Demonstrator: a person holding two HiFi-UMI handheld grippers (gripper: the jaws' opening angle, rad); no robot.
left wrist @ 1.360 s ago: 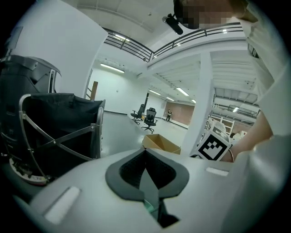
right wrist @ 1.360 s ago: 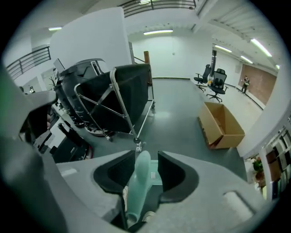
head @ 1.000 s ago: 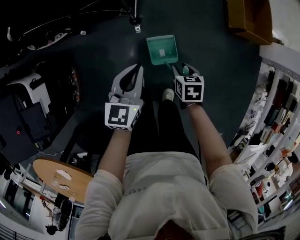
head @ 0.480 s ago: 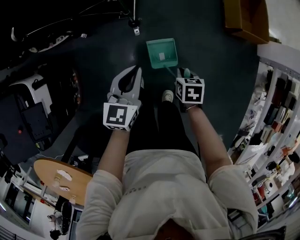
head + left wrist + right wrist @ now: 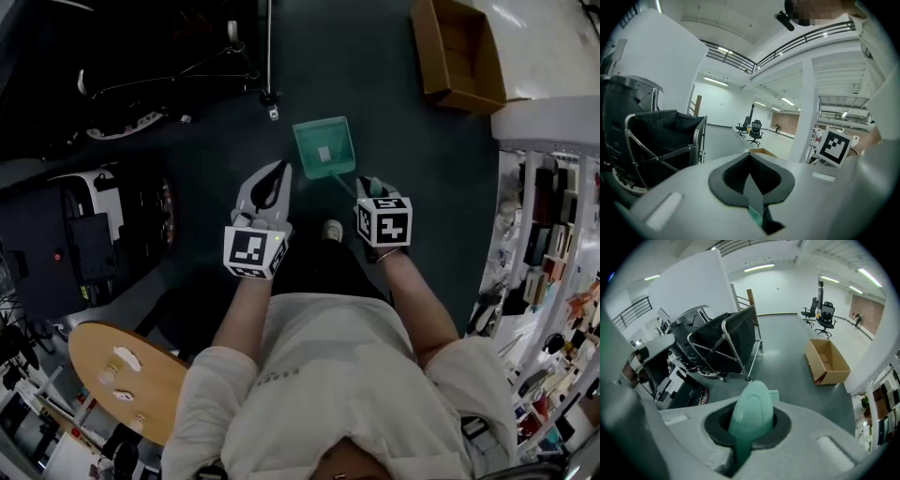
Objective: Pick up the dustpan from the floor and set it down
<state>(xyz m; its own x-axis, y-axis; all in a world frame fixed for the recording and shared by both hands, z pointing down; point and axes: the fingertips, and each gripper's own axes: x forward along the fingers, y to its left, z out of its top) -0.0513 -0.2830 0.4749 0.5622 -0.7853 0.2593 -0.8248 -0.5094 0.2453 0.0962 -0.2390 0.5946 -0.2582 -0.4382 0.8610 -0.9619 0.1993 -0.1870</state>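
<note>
A green dustpan [image 5: 323,148] hangs tilted over the dark floor, its thin handle running back to my right gripper [image 5: 372,188]. That gripper is shut on the dustpan's handle, whose rounded green end [image 5: 750,414] fills the gap between the jaws in the right gripper view. To the left of the pan is my left gripper [image 5: 273,178], shut, with its jaws meeting in a point and holding nothing. In the left gripper view the left gripper [image 5: 750,165] points out across the hall, with a sliver of green showing below the jaws.
An open cardboard box [image 5: 455,52] lies on the floor at the far right. A black folding cart [image 5: 726,345] and dark machines [image 5: 84,244] stand at the left. Shelves [image 5: 553,244] line the right side. A round wooden table [image 5: 122,375] is behind me. My shoe [image 5: 331,230] is under the grippers.
Both grippers have risen as the person straightens up. The dustpan has come up with the right gripper and now shows nearer the grippers. The cardboard box has come further into view.
</note>
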